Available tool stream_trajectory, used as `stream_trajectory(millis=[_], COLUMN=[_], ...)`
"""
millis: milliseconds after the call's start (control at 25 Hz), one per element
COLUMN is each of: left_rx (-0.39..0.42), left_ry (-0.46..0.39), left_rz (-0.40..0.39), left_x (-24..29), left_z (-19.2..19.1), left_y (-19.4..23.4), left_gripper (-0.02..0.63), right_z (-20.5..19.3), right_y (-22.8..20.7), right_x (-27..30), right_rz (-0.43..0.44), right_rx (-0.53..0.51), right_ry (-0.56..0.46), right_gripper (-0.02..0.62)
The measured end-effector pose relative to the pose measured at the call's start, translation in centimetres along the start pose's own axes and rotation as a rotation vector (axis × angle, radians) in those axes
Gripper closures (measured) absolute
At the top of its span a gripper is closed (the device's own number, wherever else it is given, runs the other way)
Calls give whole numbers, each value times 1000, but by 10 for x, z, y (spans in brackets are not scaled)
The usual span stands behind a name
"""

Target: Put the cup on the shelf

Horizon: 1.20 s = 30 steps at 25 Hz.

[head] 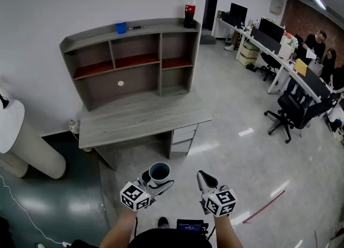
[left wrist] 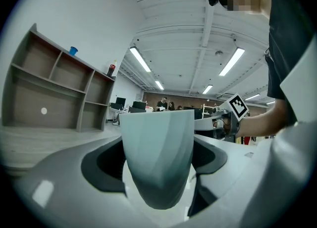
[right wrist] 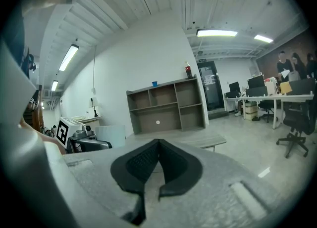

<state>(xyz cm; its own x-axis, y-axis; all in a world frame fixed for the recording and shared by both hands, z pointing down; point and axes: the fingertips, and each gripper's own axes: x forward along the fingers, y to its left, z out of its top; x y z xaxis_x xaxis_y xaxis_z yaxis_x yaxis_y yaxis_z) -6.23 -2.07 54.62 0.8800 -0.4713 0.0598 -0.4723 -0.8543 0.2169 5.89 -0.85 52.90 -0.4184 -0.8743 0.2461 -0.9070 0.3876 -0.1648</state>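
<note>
My left gripper (head: 156, 182) is shut on a pale blue-grey cup (head: 159, 172) with a dark inside, held upright low in the head view. In the left gripper view the cup (left wrist: 158, 158) fills the gap between the jaws. My right gripper (head: 203, 179) hangs beside it, shut, with nothing between its black pads (right wrist: 148, 165). The grey wooden shelf (head: 129, 61) stands on a desk (head: 142, 120) against the white wall, well ahead of both grippers. Its compartments look bare.
On top of the shelf stand a small blue cup (head: 120, 27) and a cola bottle (head: 190, 11). A white cylinder (head: 24, 144) lies at the left. Office desks, a black chair (head: 287, 113) and seated people are at the right.
</note>
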Motion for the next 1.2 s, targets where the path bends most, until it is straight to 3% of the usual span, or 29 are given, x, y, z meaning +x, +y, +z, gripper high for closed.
stream_trajectory(millis=[600,1200], left_rx=[-20,-2], left_ry=[3,10], left_rz=[-17,51], left_x=[29,116], left_z=[1,28], left_y=[39,106], left_gripper=[221,221], right_z=[6,46], right_y=[-20,-100], right_x=[47,129], right_rz=[7,89], right_rx=[1,-15], right_ry=[20,21], right_gripper=[598,598])
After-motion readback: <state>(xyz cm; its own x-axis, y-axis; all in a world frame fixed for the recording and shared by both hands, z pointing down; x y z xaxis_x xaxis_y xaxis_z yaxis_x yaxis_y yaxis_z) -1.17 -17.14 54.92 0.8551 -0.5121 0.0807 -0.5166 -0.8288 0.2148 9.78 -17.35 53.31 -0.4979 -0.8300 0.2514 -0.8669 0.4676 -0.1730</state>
